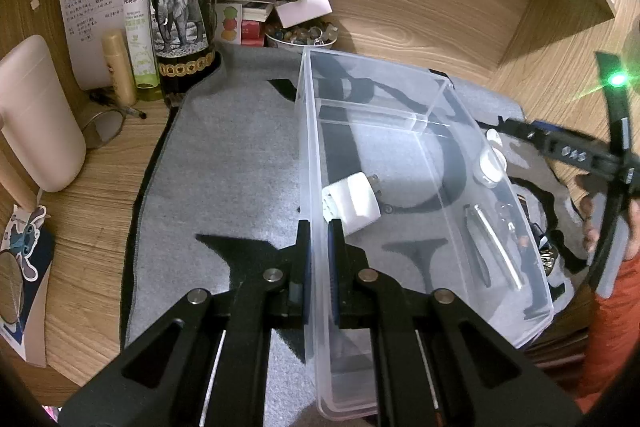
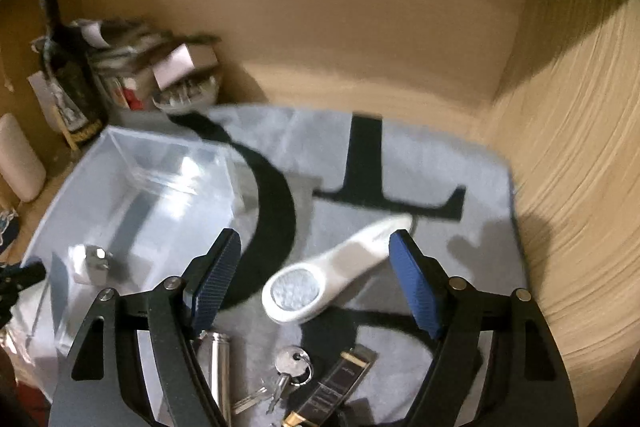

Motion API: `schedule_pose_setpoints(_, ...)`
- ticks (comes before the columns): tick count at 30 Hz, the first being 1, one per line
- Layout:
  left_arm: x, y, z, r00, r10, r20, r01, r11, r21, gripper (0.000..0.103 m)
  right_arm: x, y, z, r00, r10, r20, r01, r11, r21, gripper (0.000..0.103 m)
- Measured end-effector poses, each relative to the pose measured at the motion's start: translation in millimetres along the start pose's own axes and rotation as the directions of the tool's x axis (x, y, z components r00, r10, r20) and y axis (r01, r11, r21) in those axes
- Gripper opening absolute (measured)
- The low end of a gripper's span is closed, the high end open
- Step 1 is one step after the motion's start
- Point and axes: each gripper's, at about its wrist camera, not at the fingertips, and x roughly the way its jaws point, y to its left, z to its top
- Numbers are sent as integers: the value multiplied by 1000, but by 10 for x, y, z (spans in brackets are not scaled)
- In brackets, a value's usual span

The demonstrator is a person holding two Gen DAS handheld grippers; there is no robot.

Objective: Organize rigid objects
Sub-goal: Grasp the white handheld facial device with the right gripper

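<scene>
In the left wrist view, the left claw (image 1: 319, 231) is pinched shut on the long side wall of the clear plastic box (image 1: 400, 147). One finger sits outside the wall and the other sits inside. The box rests on a grey felt mat with big black letters (image 1: 224, 179), which lies on the wooden worktop (image 1: 432, 15). Just ahead of the claw, inside the box, lies a white plug charger (image 1: 354, 203). Farther ahead, a clear wall splits off a small part at the far end of the box. To the right of the claw, past the box, the right claw (image 1: 494, 137) reaches in above a white plastic magnifier (image 1: 490, 161). A shiny metal tube (image 1: 498, 245) shows through the box wall there too. Far ahead to the left stand a dark glass bottle with an elephant picture (image 1: 180, 7) and a green spray bottle (image 1: 138, 19).

In the right wrist view, the picture is blurry. The right claw (image 2: 316, 247) is wide open, with blue pads (image 2: 414, 283) on its fingers. The white magnifier (image 2: 320, 279) lies on the grey mat (image 2: 460, 163) between the two fingers, touching neither one. The clear box (image 2: 140, 195) sits to the left of the claw with the white charger (image 2: 86, 263) inside it. Close under the claw lie the metal tube (image 2: 218, 367), a bunch of silver keys (image 2: 290, 367) and a flat black case with gold ends (image 2: 336, 383).
</scene>
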Motion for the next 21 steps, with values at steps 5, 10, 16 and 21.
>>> schedule_pose_setpoints(5,1,-1,-1,1000,1,0,-1,1000,0,8,295,-9,-101,996,18,-84,-16,1000,25,74)
schedule_pose_setpoints(10,2,-3,0,1000,2,0,-2,1000,-1,8,497,-35,-153,987,30,-156,-22,998,53,75)
schedule_pose_setpoints(16,2,-5,-1,1000,1,0,-1,1000,-2,8,604,-113,-237,976,73,-203,-55,994,92,58)
schedule_pose_setpoints(21,4,-2,-2,1000,4,1,-4,1000,1,8,532,-131,-306,974,69,-215,-56,996,66,47)
